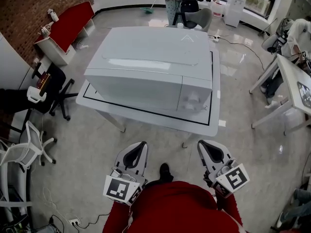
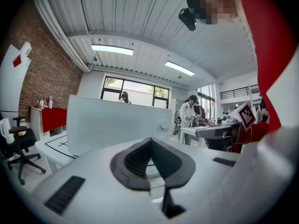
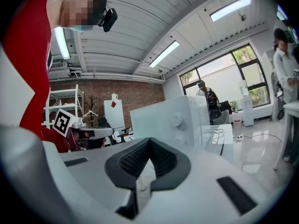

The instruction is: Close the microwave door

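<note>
The white microwave [image 1: 150,64] stands on a white table [image 1: 146,116] with its door [image 1: 136,89] flush against the body and the knob panel [image 1: 194,98] to the door's right. Both grippers hang low in front of the red-sleeved person, well short of the table. The left gripper [image 1: 141,144] is shut and holds nothing; in its own view its tips [image 2: 150,142] meet below the microwave [image 2: 117,125]. The right gripper [image 1: 202,143] is also shut and empty, and its tips [image 3: 149,142] point toward the microwave's knob side [image 3: 175,120].
Black office chairs [image 1: 53,98] and a white chair [image 1: 29,147] stand at the left, near a red bench [image 1: 70,23]. Another white table [image 1: 291,81] is at the right. People stand at the far end of the room. Bare floor lies between me and the table.
</note>
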Tool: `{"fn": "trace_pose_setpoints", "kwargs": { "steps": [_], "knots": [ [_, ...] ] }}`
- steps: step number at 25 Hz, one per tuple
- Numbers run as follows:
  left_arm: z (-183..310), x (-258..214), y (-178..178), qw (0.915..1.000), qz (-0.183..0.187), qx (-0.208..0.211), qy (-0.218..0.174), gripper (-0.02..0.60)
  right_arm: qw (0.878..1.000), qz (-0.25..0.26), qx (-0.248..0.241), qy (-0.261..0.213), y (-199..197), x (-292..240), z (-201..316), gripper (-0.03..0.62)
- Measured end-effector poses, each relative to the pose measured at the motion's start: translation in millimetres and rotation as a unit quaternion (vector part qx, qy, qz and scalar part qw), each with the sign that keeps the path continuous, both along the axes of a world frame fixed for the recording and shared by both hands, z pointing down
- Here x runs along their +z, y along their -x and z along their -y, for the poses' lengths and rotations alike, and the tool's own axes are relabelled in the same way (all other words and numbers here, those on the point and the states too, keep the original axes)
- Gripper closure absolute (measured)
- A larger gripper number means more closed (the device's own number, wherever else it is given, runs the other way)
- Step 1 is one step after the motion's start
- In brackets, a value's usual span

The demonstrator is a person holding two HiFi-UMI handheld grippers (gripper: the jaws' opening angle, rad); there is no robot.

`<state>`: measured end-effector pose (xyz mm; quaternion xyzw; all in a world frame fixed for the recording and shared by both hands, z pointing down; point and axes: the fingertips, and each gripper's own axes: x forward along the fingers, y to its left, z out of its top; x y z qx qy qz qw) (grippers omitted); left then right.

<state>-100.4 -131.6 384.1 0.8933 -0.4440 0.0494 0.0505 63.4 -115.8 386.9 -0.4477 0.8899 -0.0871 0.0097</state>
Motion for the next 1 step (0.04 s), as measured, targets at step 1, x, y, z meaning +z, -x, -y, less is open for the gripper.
{"fn": "trace_pose_setpoints", "kwargs": {
  "steps": [1],
  "knots": [
    [0.4,0.5,-0.2,1.0000,0.000,0.000,0.000,0.572,1.000,0.000,0.000,0.001,-0.3,0.6,0.6,0.582]
  ]
}}
